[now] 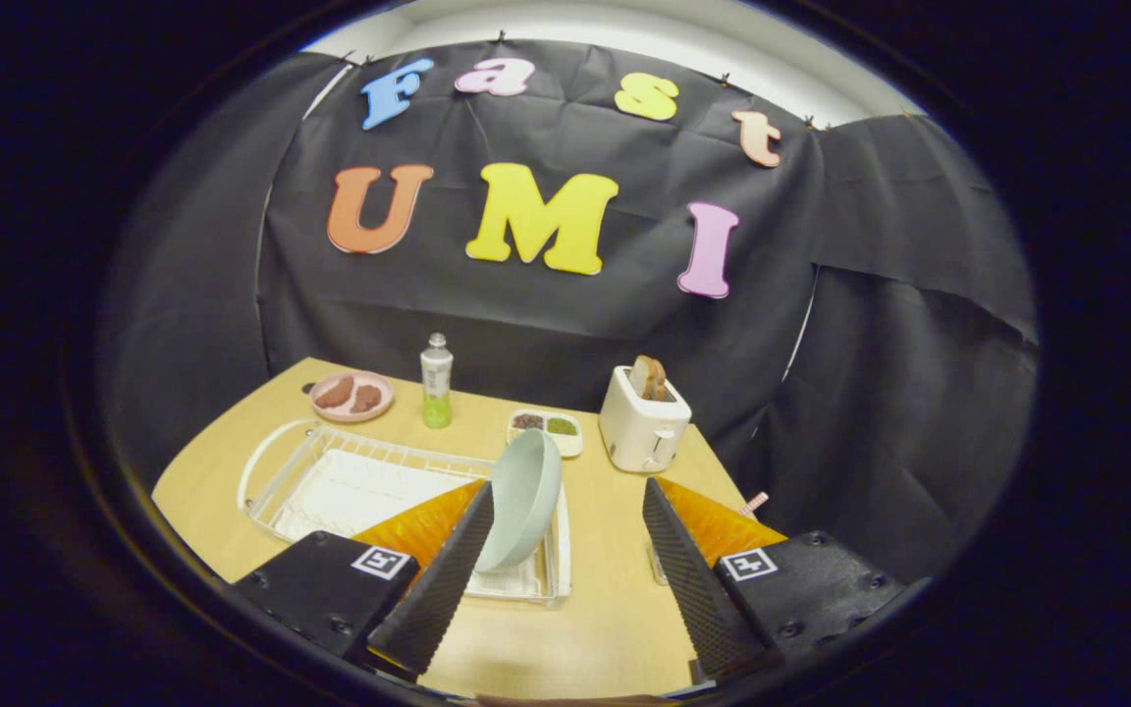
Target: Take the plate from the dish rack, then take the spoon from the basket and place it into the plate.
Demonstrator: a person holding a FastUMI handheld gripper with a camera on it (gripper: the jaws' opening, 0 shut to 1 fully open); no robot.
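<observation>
Plate standing in dish rack, not yet taken.
Gripper spread wide, empty, just short of the rack; spoon step pending.

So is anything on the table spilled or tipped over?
Nothing is spilled. The plate stands on edge in the dish rack, as it should. The bottle and toaster are upright. The gripper has its jaws open, one beside the plate.
</observation>
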